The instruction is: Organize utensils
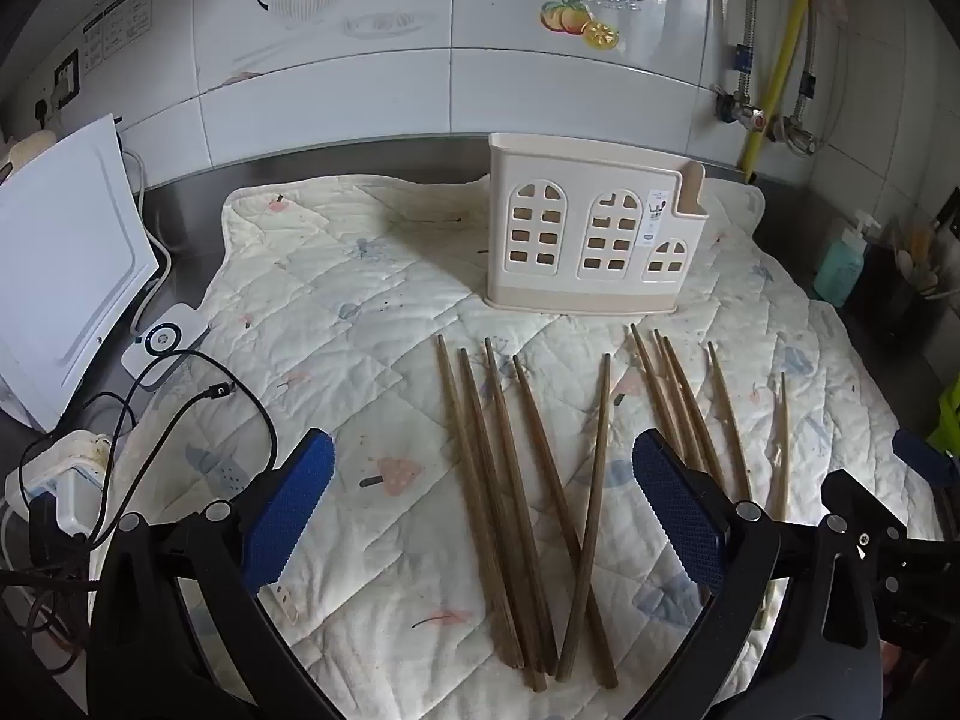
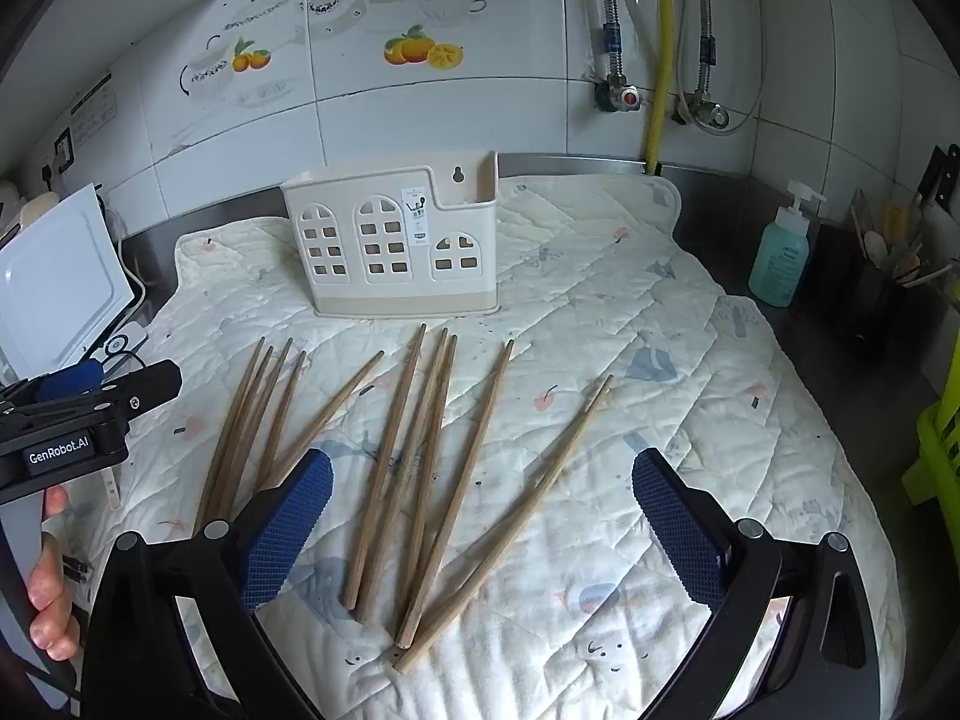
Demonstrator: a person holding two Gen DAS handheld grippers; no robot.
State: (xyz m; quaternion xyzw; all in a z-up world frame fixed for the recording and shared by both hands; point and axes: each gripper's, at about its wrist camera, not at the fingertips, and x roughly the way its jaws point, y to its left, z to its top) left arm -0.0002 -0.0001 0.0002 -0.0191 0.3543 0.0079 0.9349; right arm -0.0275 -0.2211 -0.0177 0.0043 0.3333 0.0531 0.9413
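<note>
Above a quilted mat (image 1: 336, 300) spread on the table (image 2: 780, 252), both tools tilt downward toward the work. Left hand-held gripper (image 1: 483, 516) hovers with its blue pads (image 1: 288, 516) spread wide, released, nothing between them but the chopsticks lying beneath. Right hand-held gripper (image 2: 483, 525) hovers likewise, jaws wide apart and released, grasping nothing. In the right wrist view, fingers of the person's hand (image 2: 51, 588) wrap the left tool's handle at the left edge.

Wooden chopsticks (image 2: 420, 468) lie loose on the mat in rough bundles, long axes running mostly from the near edge toward the back wall, fanned and crossing in places. Behind them a cream utensil holder (image 1: 591, 234) with arched window cut-outs stands upright, apart from their far ends.
</note>
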